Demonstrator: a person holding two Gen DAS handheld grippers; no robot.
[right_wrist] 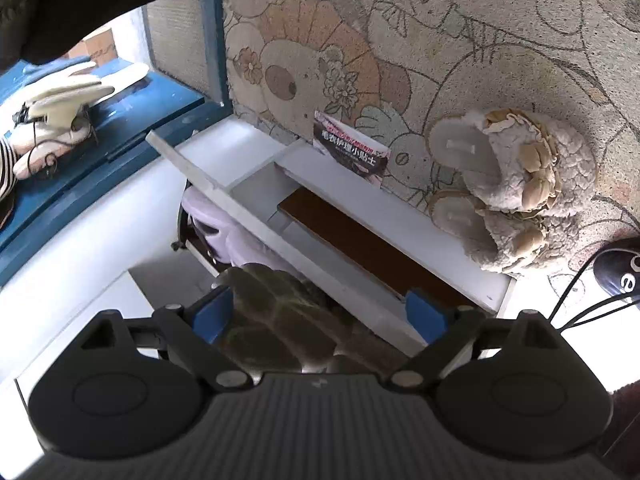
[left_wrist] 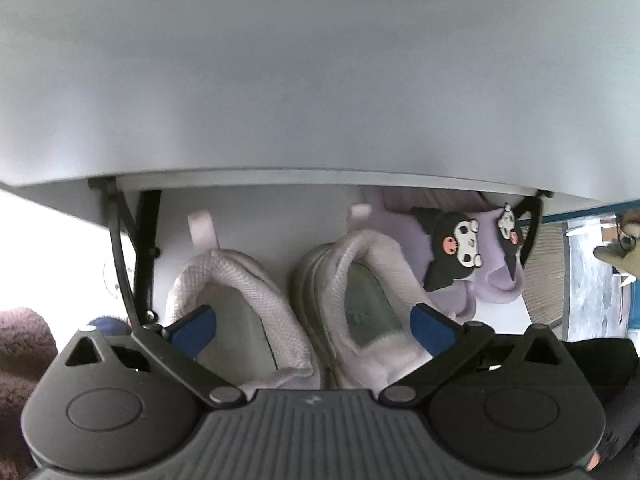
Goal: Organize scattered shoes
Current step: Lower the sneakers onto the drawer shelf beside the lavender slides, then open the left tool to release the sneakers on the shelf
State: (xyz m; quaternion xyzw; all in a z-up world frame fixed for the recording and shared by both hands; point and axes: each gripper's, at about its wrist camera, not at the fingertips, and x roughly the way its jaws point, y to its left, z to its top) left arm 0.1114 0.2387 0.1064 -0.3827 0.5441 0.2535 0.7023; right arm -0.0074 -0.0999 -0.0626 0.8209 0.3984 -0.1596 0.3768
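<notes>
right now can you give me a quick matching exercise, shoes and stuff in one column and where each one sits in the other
Things:
1. pale pink mesh sneakers
2. fluffy cream slippers
3. lilac clog with black cartoon charms
4. printed black and red leaflet

Places:
A. on the patterned rug, side by side
B. standing at the edge of the rug against the white cabinet
C. inside the cabinet, between the open fingers of the left gripper
D. inside the cabinet, to the right of the sneakers

Pairs: 1-C, 2-A, 3-D, 4-B
</notes>
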